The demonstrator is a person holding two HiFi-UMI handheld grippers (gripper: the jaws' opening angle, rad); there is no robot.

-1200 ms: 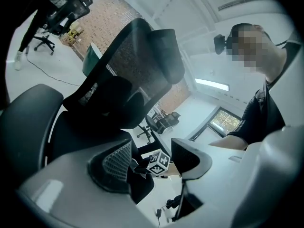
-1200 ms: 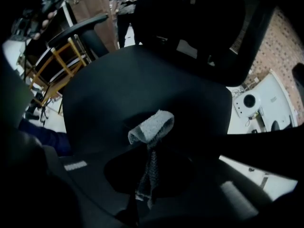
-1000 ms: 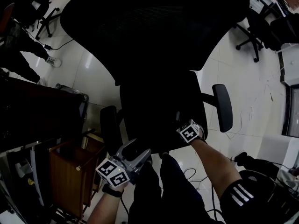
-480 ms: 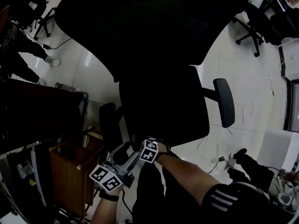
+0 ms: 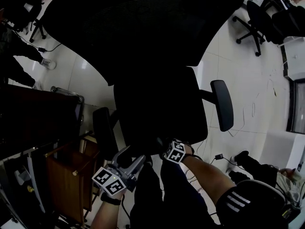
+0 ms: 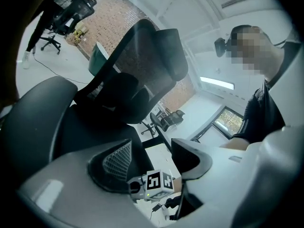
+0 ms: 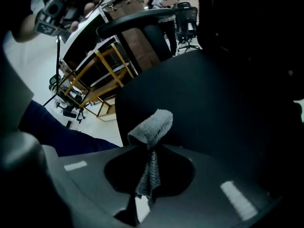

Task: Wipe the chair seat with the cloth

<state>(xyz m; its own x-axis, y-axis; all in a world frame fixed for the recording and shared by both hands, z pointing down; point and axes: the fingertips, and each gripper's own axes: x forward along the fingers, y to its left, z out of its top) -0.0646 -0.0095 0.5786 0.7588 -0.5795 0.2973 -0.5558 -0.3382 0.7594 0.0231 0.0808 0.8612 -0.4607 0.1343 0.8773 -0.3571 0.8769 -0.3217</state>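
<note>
The black office chair fills the head view, its seat just in front of me. My right gripper is at the seat's front edge, shut on a grey cloth that bunches out past the jaws against the seat. The cloth is hidden in the head view. My left gripper hangs open and empty below the seat's front left corner, beside the left armrest. In the left gripper view the open jaws of the left gripper frame the right gripper's marker cube and the mesh backrest.
A wooden cabinet and a dark desk stand close on the left. The chair's right armrest sticks out over the white tiled floor. Cables lie on the floor. Other office chairs stand at the back right.
My right gripper swept left along the seat's front edge with the cloth, then came partway back to the right. The left gripper stayed roughly where it was.
</note>
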